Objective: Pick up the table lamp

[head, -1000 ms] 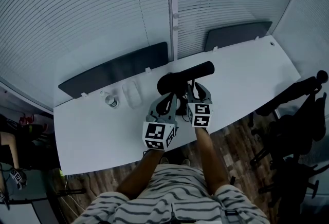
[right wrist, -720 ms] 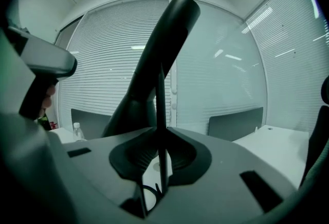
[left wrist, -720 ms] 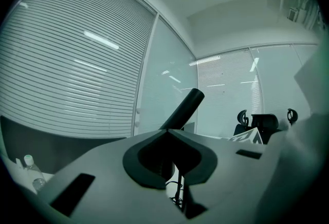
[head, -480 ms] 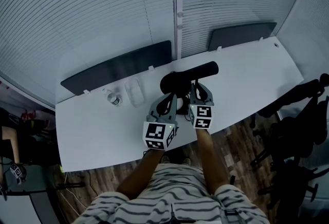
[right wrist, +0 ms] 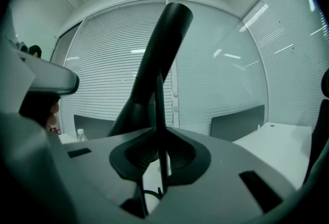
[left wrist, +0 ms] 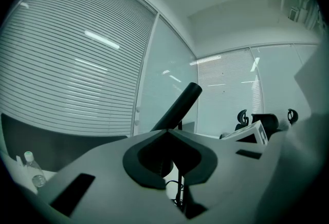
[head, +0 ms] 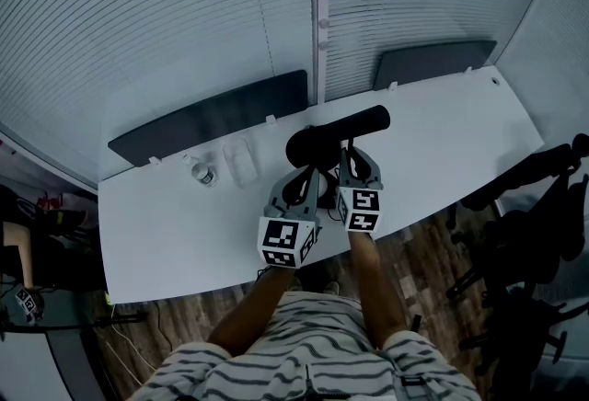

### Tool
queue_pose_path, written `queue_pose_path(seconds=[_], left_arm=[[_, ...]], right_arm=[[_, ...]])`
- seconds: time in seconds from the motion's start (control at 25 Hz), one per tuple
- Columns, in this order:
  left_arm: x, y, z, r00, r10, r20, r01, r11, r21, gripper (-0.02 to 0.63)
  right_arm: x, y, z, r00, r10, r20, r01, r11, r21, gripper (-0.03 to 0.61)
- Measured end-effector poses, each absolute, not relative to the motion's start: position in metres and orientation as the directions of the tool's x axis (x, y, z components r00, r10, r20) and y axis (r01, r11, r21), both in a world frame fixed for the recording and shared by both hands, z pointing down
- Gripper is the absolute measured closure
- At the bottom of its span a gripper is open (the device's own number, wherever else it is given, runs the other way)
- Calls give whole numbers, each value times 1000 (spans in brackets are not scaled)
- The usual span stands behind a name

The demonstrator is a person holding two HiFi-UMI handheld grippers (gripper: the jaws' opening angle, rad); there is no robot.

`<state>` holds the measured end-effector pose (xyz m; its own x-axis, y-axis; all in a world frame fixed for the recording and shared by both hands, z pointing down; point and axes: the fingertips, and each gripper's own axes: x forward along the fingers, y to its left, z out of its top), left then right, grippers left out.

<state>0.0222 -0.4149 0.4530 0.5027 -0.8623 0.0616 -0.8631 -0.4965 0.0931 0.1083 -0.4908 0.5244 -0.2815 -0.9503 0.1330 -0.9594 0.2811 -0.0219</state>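
The white tabletop (head: 175, 234) carries the black table lamp (head: 333, 134) near its middle, its tube head slanting up and away from the person. Both grippers sit on the near side of the lamp. The right gripper (right wrist: 159, 133) is clenched on the lamp's thin stem, and the left gripper (left wrist: 165, 133) looks clamped on that stem too. A small bottle (head: 199, 175) stands well left of the lamp. The grasp seems made, and the lift itself appears still to come.

The table lamp (head: 336, 134) is black; the desk (head: 184, 234) white; the shirt (head: 304, 367) striped white and dark; the left gripper (head: 306, 174) grey, its cube marked with black-and-white squares; the floor (head: 433, 261) brown wood-grain.
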Motion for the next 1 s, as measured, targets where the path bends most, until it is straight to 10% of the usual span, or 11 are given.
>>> queue_pose_path(seconds=[1.0], left_arm=[[14, -388, 433, 497, -867, 18, -865, -494, 86, 607]], right_arm=[[102, -427, 447, -318, -946, 56, -946, 313, -83, 531]])
